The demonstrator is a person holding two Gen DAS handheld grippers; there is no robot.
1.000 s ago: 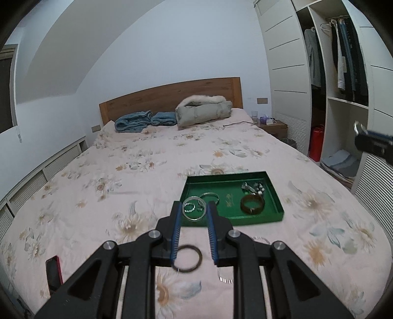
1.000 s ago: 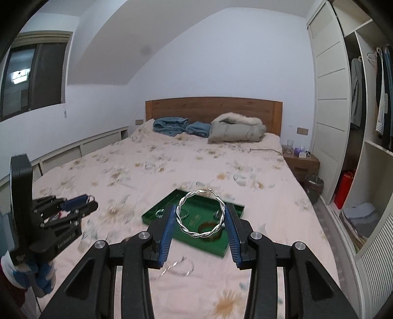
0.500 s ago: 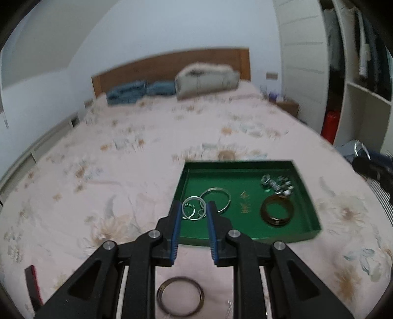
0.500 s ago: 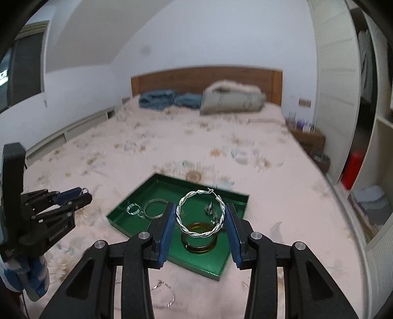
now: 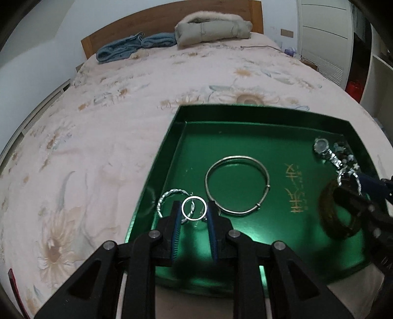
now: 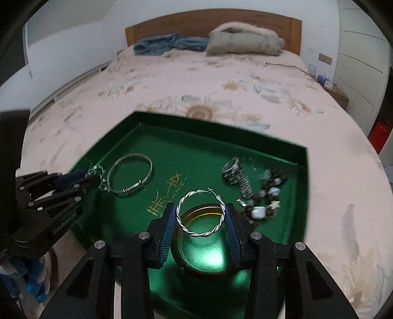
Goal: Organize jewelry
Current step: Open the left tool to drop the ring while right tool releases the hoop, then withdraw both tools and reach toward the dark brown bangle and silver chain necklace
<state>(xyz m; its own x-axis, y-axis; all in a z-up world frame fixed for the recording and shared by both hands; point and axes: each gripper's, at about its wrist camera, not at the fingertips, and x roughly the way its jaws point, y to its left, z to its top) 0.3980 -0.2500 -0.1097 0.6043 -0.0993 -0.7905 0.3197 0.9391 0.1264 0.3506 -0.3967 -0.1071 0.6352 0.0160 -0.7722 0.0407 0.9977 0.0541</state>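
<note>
A green tray (image 5: 258,115) lies on the flowered bed and also shows in the right wrist view (image 6: 221,132). My left gripper (image 5: 194,211) is shut on a small silver ring (image 5: 194,198), held low over the tray's near left corner beside a twisted silver hoop (image 5: 169,193). My right gripper (image 6: 200,216) is shut on a twisted silver hoop earring (image 6: 200,234), held just above a brown bangle (image 6: 203,268) in the tray. A silver bangle (image 5: 237,184), a watch (image 6: 235,174) and a bead bracelet (image 6: 267,198) lie in the tray.
Folded blue blankets (image 6: 162,45) and a grey padded coat (image 6: 243,39) lie at the wooden headboard (image 6: 213,18). A wardrobe (image 5: 324,36) and a red object (image 6: 379,130) stand at the right. The left gripper's body (image 6: 49,206) is at the tray's left edge.
Both grippers have moved forward and down to just over the tray, each still holding its piece. The dark ring on the bedspread has dropped out of the left wrist view.
</note>
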